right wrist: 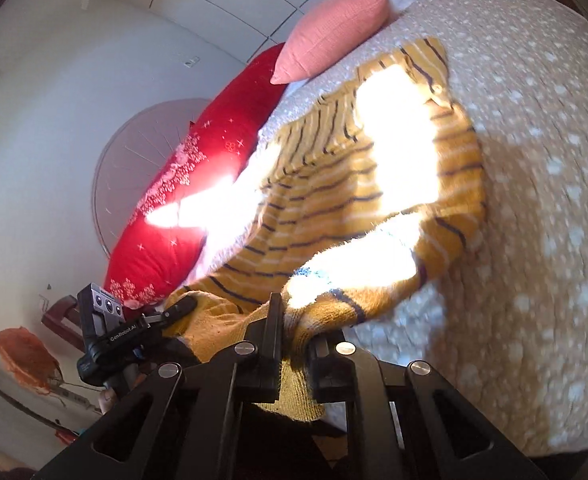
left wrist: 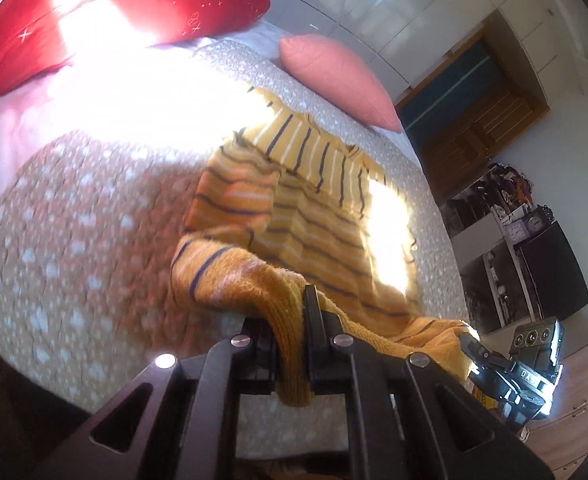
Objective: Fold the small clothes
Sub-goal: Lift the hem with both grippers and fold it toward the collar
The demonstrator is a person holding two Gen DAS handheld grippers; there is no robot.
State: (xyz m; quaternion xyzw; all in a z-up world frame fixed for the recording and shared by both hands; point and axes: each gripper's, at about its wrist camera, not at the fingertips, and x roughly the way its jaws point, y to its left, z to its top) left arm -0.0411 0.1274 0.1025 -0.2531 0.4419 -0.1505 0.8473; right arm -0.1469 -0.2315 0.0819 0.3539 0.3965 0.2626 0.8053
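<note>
- Left wrist view: the left gripper (left wrist: 294, 344) is clamped narrow on the ribbed hem of a yellow striped sweater (left wrist: 306, 216), the knit bunched between its two black fingers at 6 o'clock.
- From the grip the sweater runs up toward the middle of the frame and lies on a beige spotted bedspread (left wrist: 73, 240), with one sleeve folded across its upper part toward 1 o'clock.
- A hard patch of sunlight washes out the bedspread at 11 o'clock and a strip of the sweater at 3 o'clock.
- A red embroidered pillow (left wrist: 173, 0) sits at 11 o'clock; a pink cushion (left wrist: 334, 76) sits at 1 o'clock, just beyond the sweater's far end.
- The right gripper (left wrist: 468, 344) shows at 4 o'clock, its tip pinched on the same hem further along.
- Right wrist view: the right gripper (right wrist: 296, 332) is closed tight on the sweater's (right wrist: 334, 208) hem at 6 o'clock, the cloth squeezed between its fingers.
- The sweater spreads up toward 12 o'clock over the bedspread (right wrist: 534, 160), half of it bleached by sun.
- The left gripper (right wrist: 183, 306) shows at 8 o'clock, its tip on the hem.
- The red pillow (right wrist: 197, 184) lies at 9 o'clock, the pink cushion (right wrist: 334, 32) at 12 o'clock.
</note>
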